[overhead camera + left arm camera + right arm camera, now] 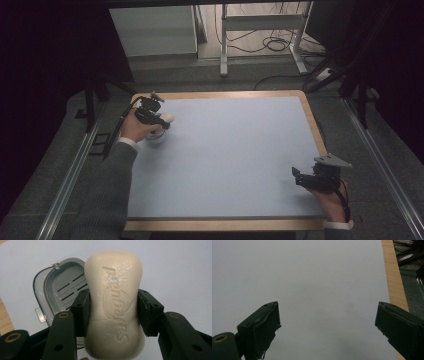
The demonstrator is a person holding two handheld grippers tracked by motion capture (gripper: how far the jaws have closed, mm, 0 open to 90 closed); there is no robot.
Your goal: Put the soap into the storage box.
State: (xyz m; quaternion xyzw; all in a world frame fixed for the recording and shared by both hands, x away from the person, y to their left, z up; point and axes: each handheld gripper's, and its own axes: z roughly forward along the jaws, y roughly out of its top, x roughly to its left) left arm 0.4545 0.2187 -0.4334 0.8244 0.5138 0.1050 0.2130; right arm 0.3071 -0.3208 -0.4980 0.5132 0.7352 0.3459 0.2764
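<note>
Left tongs (pixel 113 312): closed on a cream soap bar (pixel 115 305), gripped at its waist by both jaws; seen at the far left of the worktop (pixel 230 150) in the high view.
Soap bar: held off the surface, embossed lettering facing the camera.
Soap dish (pixel 62 287): grey, slotted, seen beneath and beside the bar on the pale blue surface; contact between the two cannot be told.
Right tongs (pixel 327 327): wide open, nothing between the jaws; seen near the worktop's near right corner, well apart from the soap.
Worktop: pale blue, wooden edge.
</note>
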